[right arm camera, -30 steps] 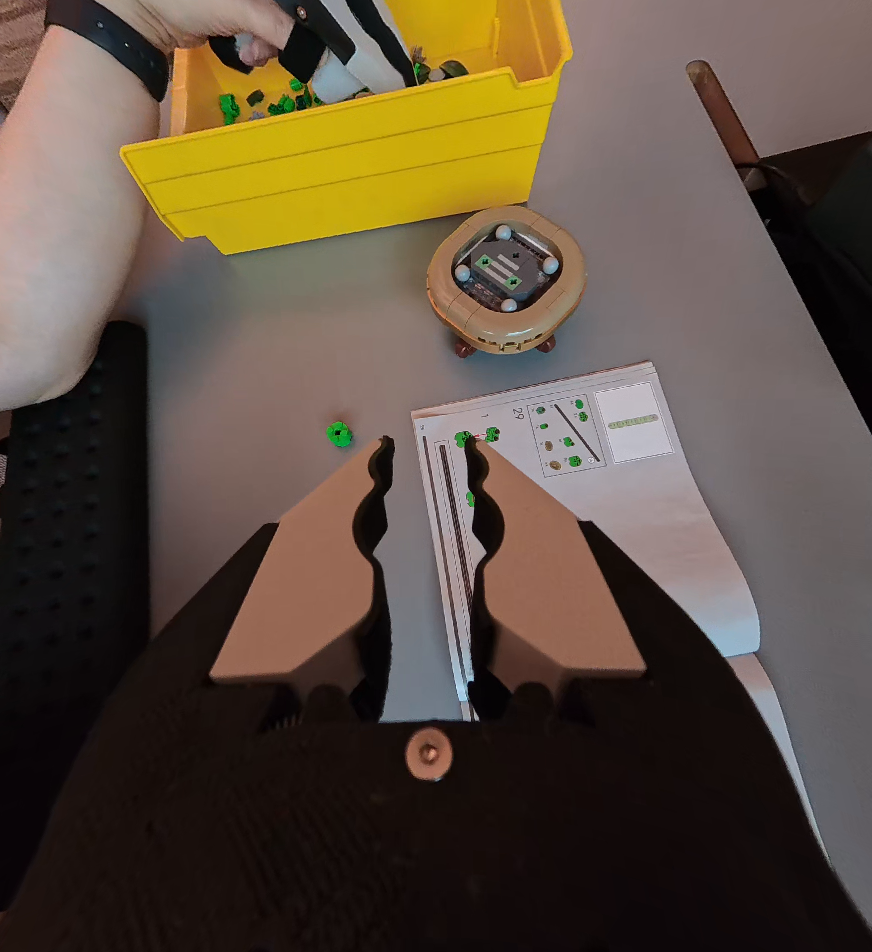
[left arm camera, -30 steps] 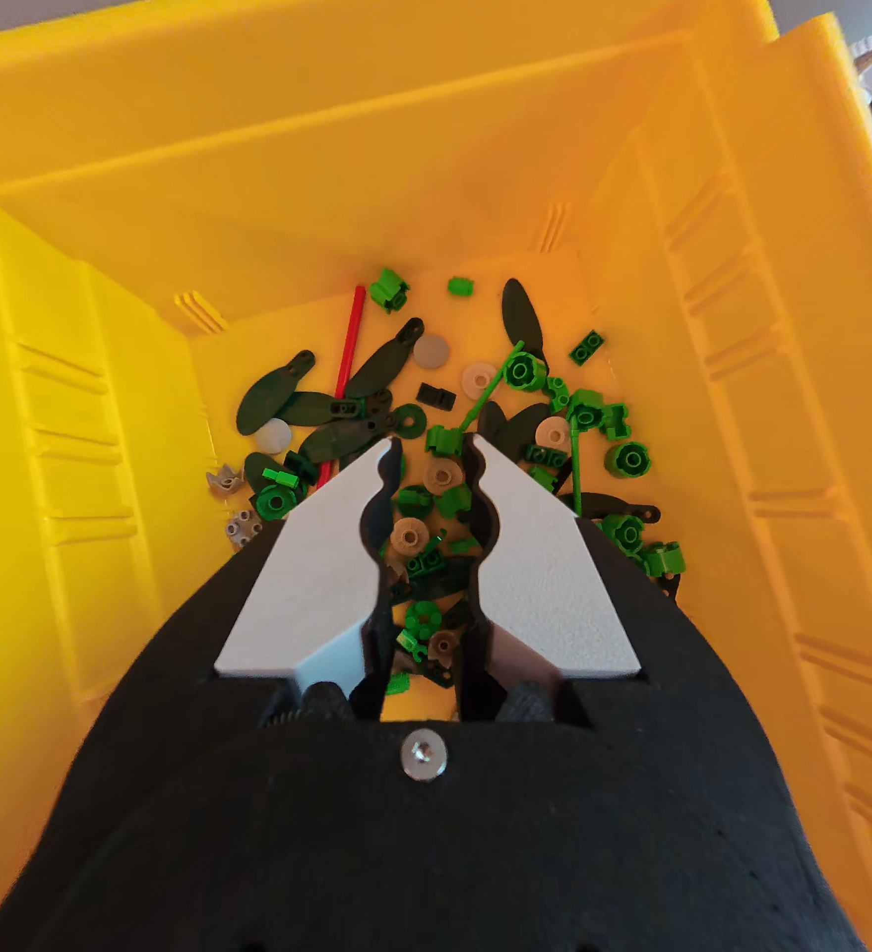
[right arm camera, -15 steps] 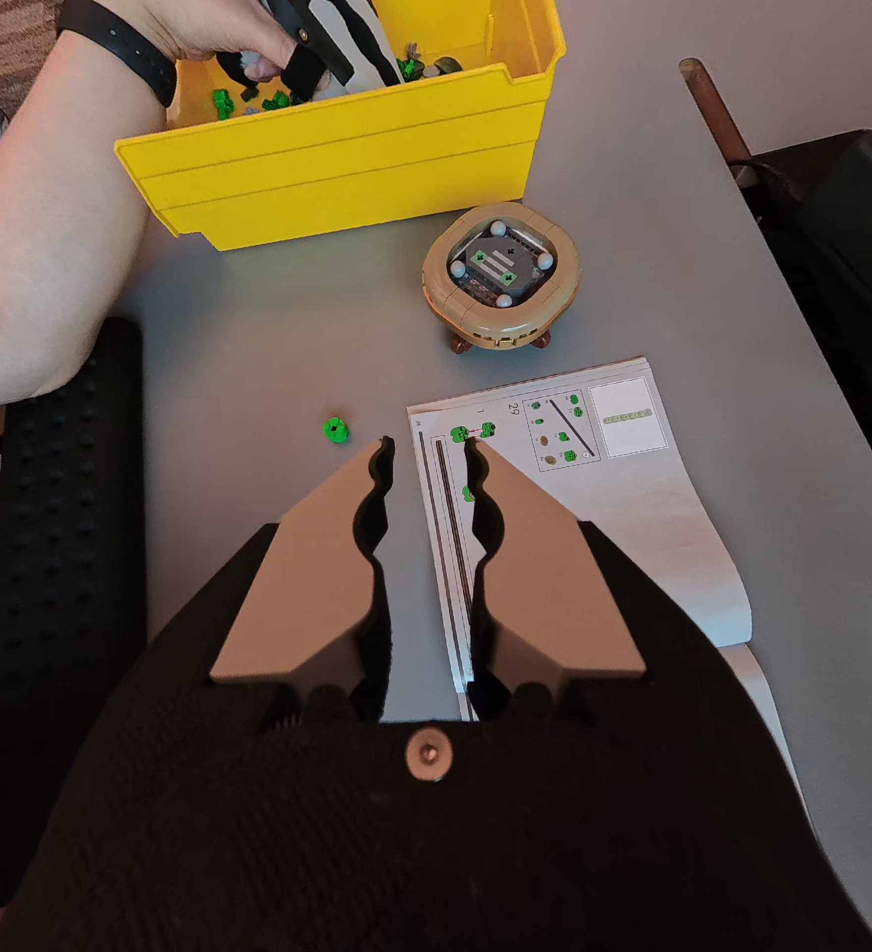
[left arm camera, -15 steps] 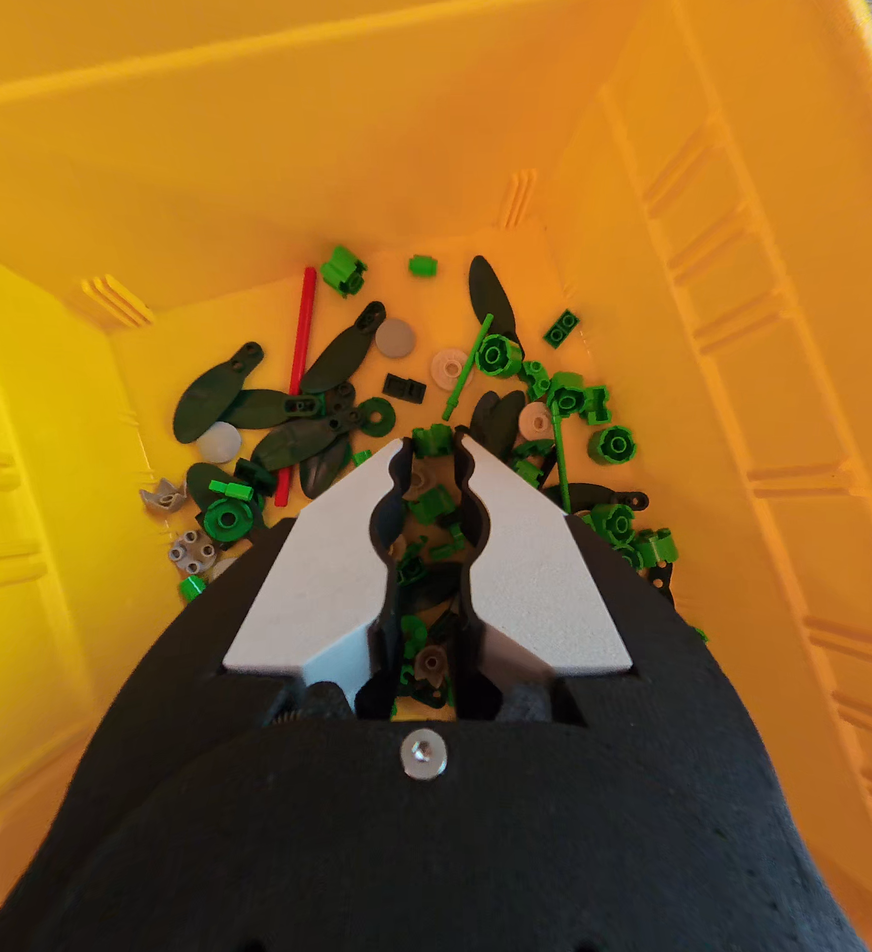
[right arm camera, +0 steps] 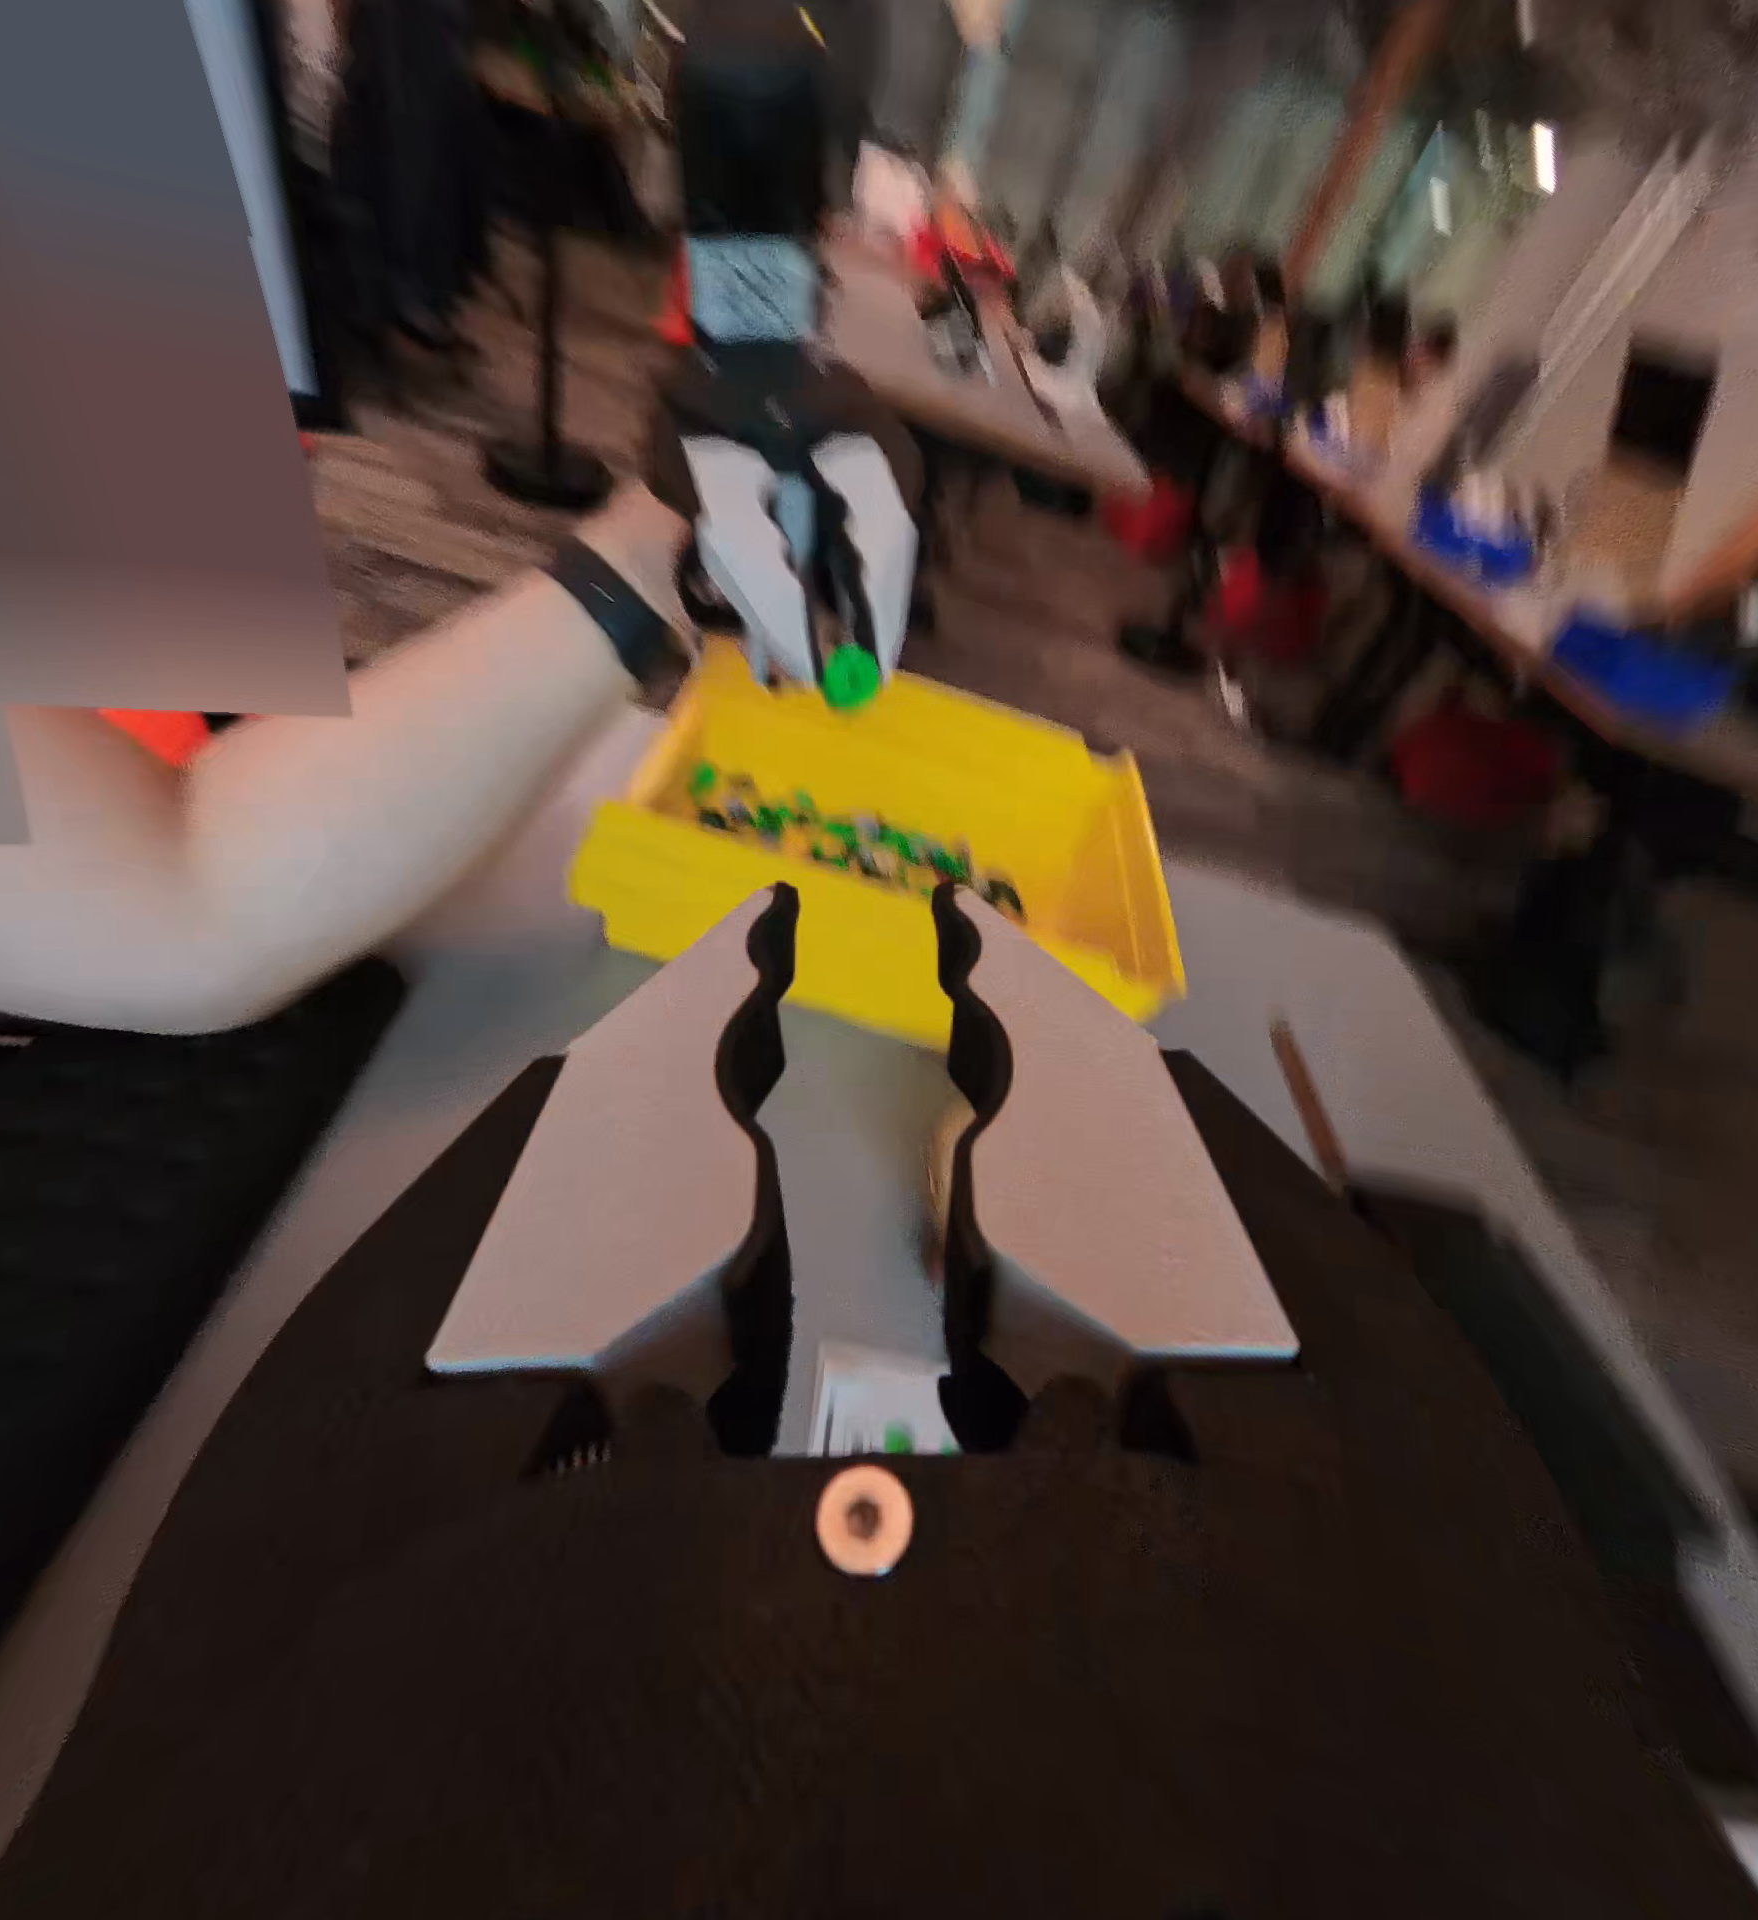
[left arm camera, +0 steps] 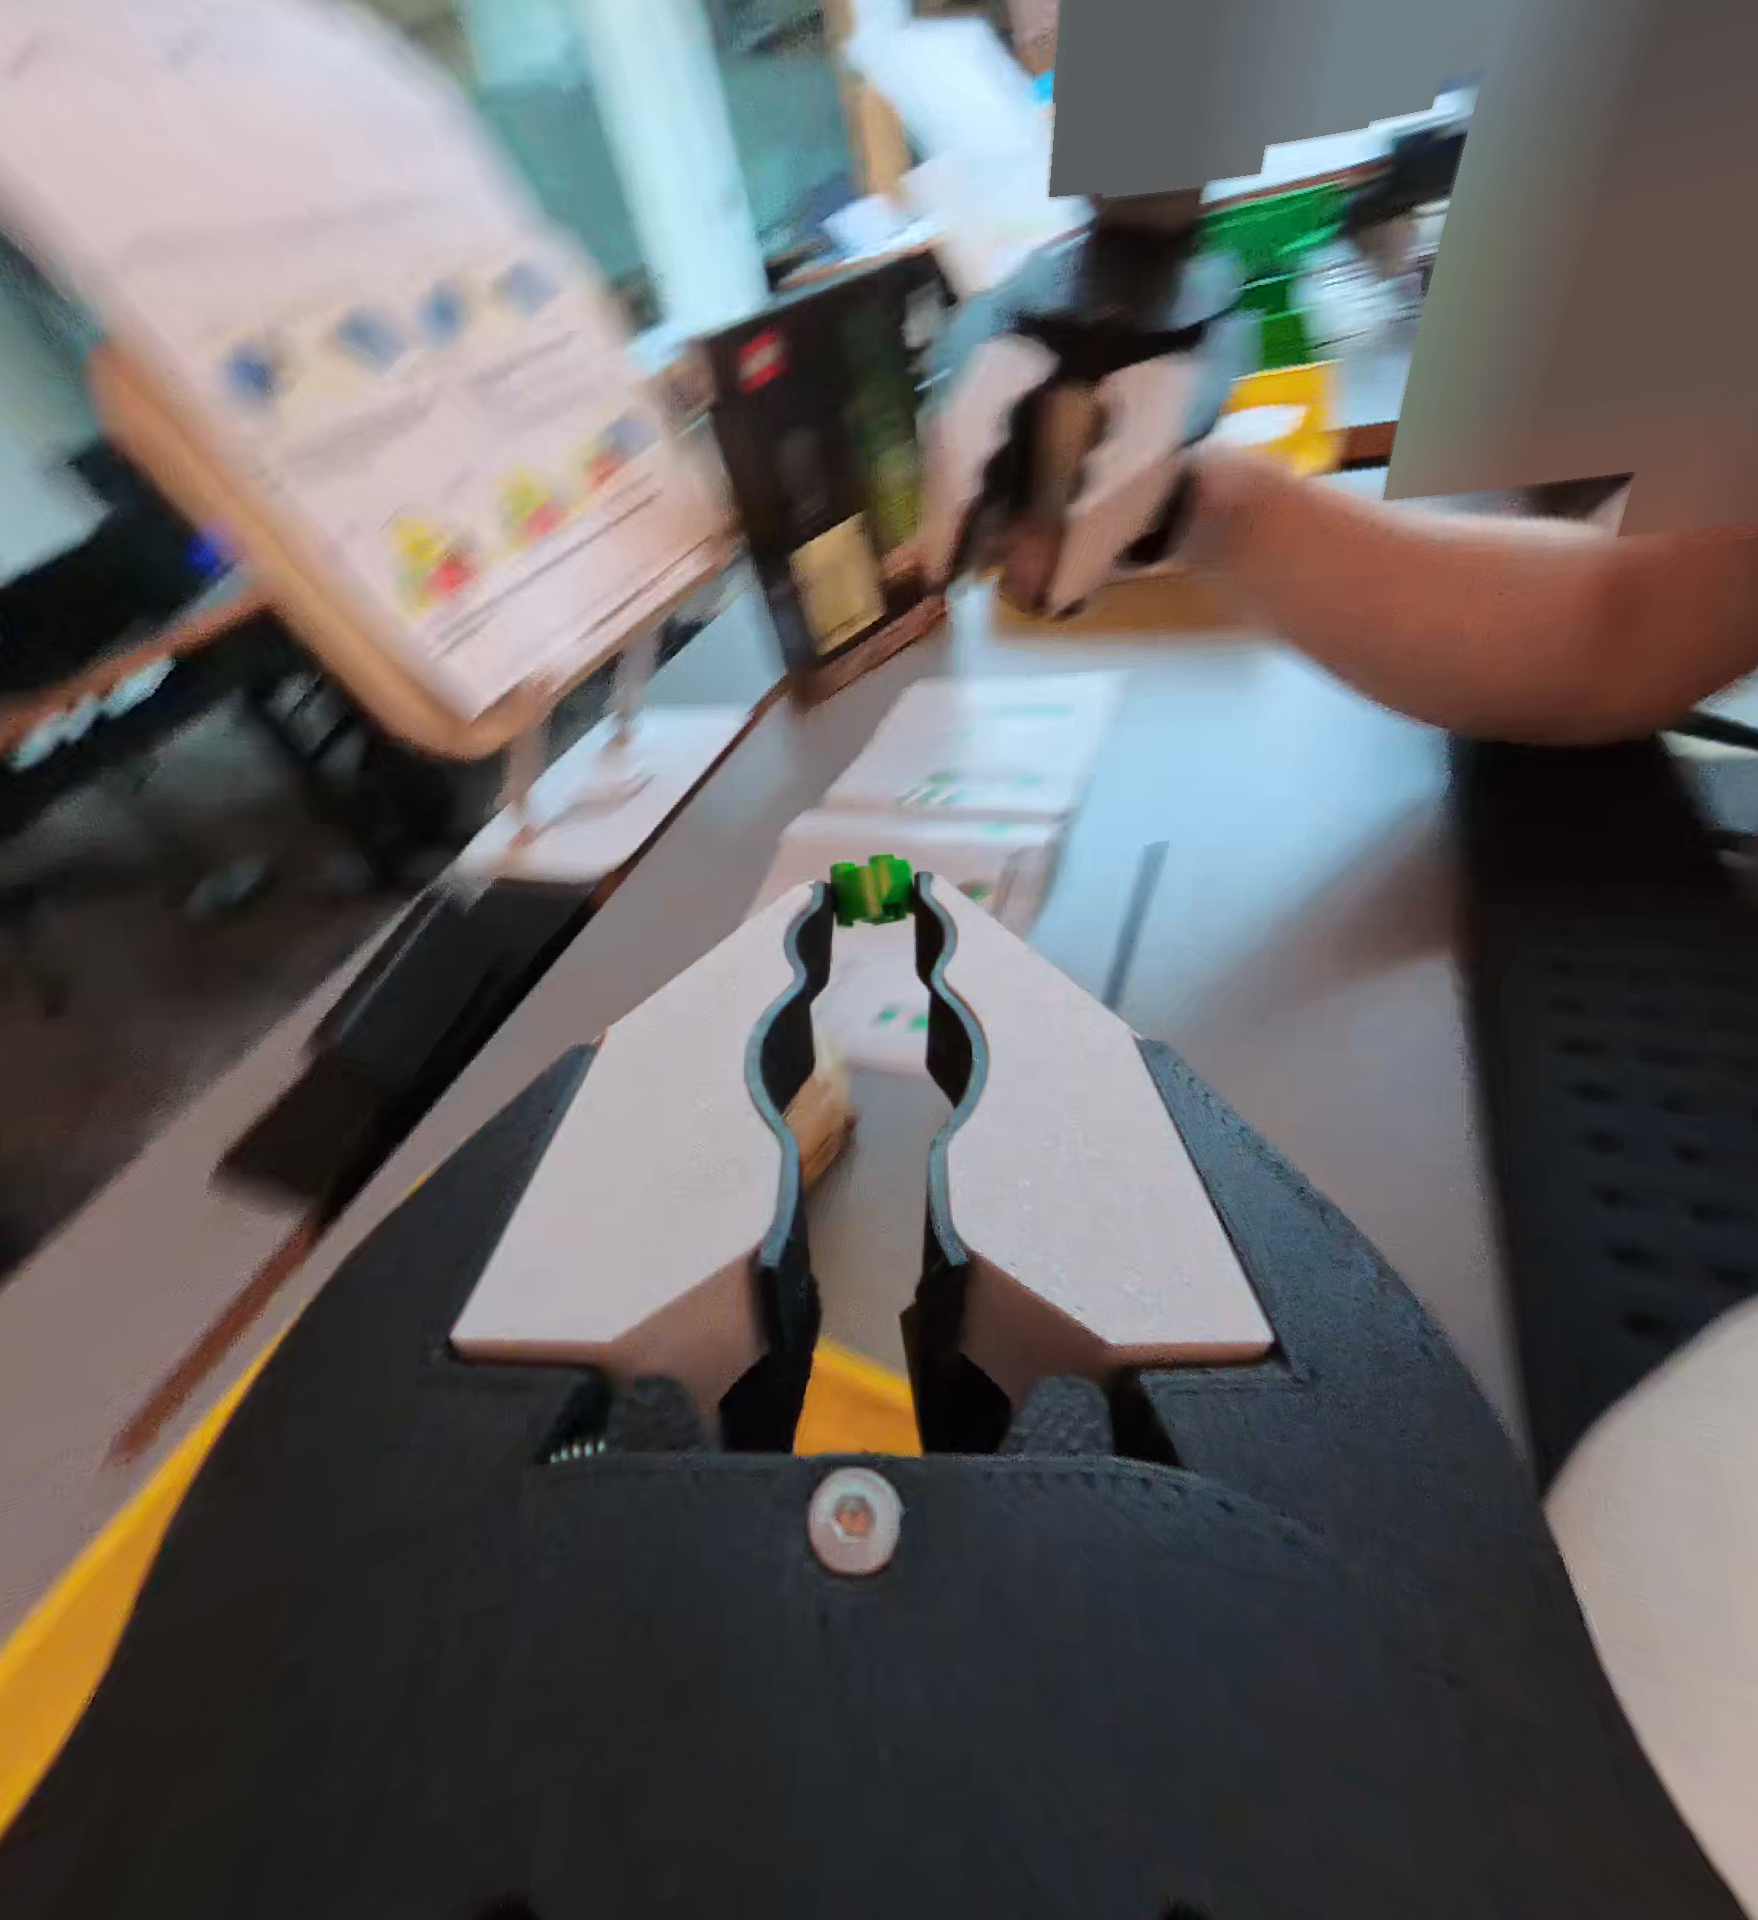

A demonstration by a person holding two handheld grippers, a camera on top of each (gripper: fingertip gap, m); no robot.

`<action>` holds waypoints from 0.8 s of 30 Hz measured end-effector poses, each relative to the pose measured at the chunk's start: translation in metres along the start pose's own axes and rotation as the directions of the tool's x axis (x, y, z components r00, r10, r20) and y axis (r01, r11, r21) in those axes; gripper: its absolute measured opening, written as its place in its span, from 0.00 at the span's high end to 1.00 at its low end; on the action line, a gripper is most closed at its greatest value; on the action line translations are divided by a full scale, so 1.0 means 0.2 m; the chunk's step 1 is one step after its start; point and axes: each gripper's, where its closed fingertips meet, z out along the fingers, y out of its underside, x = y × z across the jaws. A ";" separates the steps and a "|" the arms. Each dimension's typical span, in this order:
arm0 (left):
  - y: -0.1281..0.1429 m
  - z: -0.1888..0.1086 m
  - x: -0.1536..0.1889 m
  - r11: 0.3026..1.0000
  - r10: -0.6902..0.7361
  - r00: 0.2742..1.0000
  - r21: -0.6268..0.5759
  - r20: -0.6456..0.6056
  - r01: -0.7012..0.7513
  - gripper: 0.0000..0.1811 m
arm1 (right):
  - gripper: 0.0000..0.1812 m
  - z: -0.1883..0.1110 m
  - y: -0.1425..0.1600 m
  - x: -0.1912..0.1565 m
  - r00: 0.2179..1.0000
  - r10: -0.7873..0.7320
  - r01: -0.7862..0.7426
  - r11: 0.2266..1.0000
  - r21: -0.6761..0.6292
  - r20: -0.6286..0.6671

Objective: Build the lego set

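Room: blurred workroom with long tables behind; your grey table [right arm camera: 1301, 997] holds the work.
Step in hand: carrying one picked part away from the bin toward the build, as I read it.
Left gripper [left arm camera: 872, 896]: tips clamped on a small green lego piece [left arm camera: 867, 894], held in the air above the bin's rim.
Right gripper [right arm camera: 859, 902]: jaws apart, holding nothing, low over the table.
Yellow bin [right arm camera: 958, 769]: a loose heap of green and dark lego parts on its floor.
Instruction booklet [left arm camera: 968, 758]: lies open on the table ahead of your left gripper.
Next move: bring the piece down near the booklet and keep the pinch square; it is small and could twist out.
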 end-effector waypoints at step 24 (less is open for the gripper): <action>0.00 0.14 0.41 0.994 0.002 0.893 -0.094 -0.451 -0.050 0.92 | 0.90 0.30 0.01 -0.37 0.721 -0.693 0.688 0.715 -0.125 -0.001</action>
